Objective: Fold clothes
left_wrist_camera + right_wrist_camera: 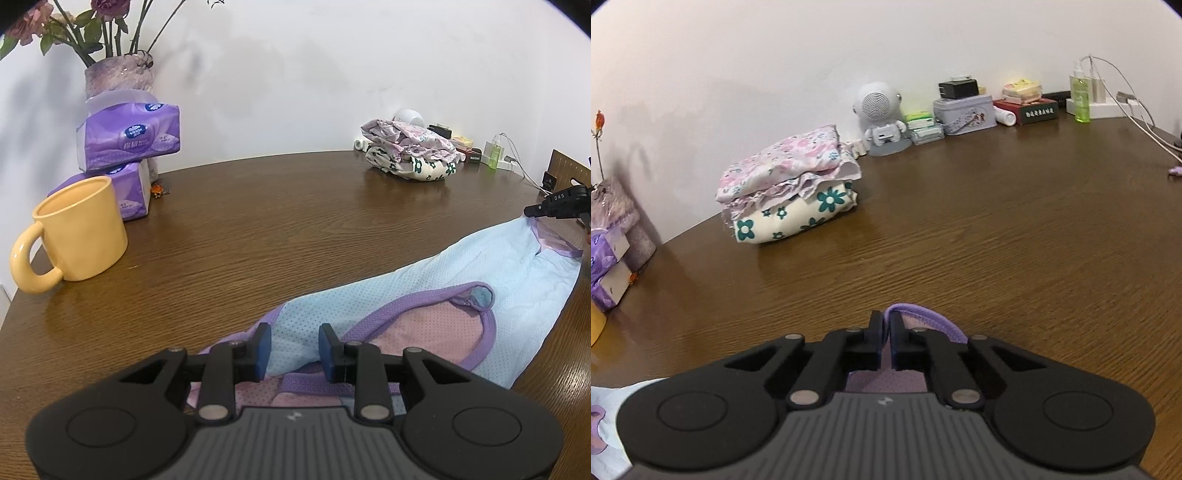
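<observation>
Between hand-held gripper (886, 328) pads: garment hem (916, 312)

We cannot see the near part of the garment (424, 266) in the left wrist view, where the left claw (294, 345) covers it. The right claw (554, 208) is cut by that picture's right edge. In the right wrist view the right claw's own body hides nearly all the garment but its purple trim. The flowers (74, 18) run off the top. Print on the tissue packs (129, 142) and the red box (1030, 109) is too small for us to read.
</observation>
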`<action>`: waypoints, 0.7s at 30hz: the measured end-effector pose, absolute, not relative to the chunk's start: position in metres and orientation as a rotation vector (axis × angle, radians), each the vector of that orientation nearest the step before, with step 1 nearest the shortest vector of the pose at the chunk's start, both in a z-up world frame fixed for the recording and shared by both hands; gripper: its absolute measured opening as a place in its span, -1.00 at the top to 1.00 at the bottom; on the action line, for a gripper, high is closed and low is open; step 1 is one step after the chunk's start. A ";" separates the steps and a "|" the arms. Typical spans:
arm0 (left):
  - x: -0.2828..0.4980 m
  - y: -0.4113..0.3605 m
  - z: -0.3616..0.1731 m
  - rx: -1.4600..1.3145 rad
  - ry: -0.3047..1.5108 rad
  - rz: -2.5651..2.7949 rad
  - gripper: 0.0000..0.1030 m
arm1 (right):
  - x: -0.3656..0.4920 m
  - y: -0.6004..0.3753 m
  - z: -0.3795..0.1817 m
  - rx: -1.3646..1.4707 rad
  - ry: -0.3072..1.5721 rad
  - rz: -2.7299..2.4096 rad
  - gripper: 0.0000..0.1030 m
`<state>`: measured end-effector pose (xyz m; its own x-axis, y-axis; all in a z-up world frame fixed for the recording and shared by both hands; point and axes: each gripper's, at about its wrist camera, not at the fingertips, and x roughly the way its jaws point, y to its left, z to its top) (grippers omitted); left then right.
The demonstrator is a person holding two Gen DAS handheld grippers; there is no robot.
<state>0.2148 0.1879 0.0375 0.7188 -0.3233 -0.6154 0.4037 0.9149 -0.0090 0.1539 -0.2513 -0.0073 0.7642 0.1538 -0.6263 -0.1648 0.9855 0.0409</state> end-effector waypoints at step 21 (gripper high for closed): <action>0.214 0.186 0.037 0.141 0.647 -0.392 0.48 | 0.153 -0.249 -0.007 -0.017 0.679 0.175 0.82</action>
<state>0.2138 0.1857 0.0371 0.7279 -0.3112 -0.6110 0.3979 0.9174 0.0068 0.1533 -0.2494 -0.0071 0.7641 0.1558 -0.6260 -0.1667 0.9851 0.0417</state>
